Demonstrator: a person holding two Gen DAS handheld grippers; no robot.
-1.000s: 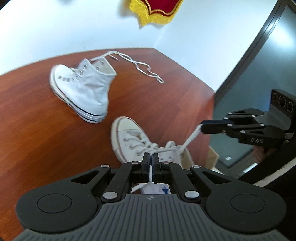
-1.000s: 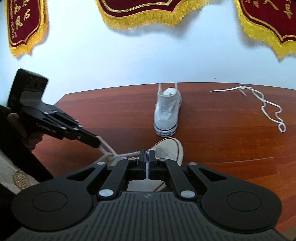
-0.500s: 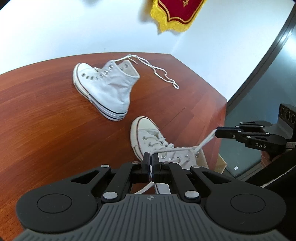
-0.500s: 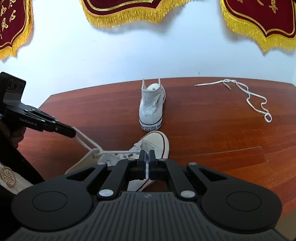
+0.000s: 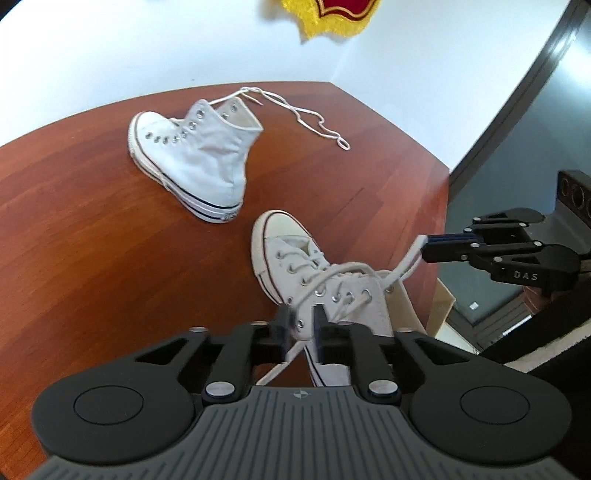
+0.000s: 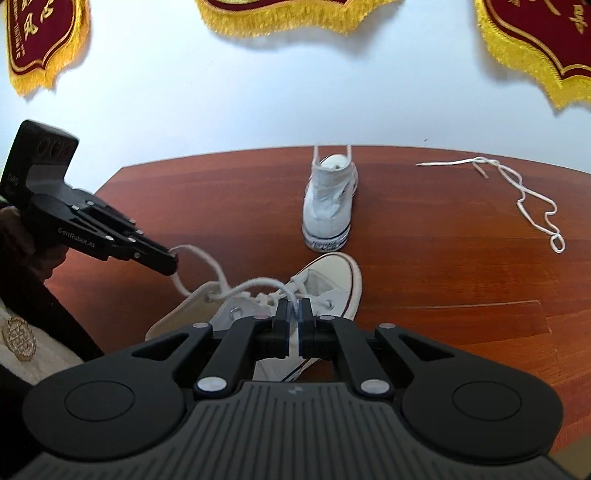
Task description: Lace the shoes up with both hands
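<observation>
A white high-top shoe [image 5: 295,258] lies at the near edge of the wooden table [image 5: 92,240], its lace [image 5: 325,280] threaded through most eyelets. My left gripper [image 5: 302,325] hovers over the shoe's collar with its jaws slightly apart; one lace end runs loose between them. My right gripper [image 5: 424,247] is shut on the other lace end, to the right of the shoe. In the right wrist view the right gripper [image 6: 294,317] pinches the lace above the shoe [image 6: 332,280], and the left gripper [image 6: 171,262] has a slack loop at its tip.
A second white high-top [image 5: 199,155] without a lace stands farther back on the table. A loose lace [image 5: 314,122] lies behind it, toward the far right corner. Red pennants [image 6: 295,14] hang on the white wall. A dark glass panel [image 5: 535,129] lies beyond the table's right edge.
Both grippers have come closer to the near shoe and the taut lace has gone slack into loops. The left gripper's jaws have parted from shut.
</observation>
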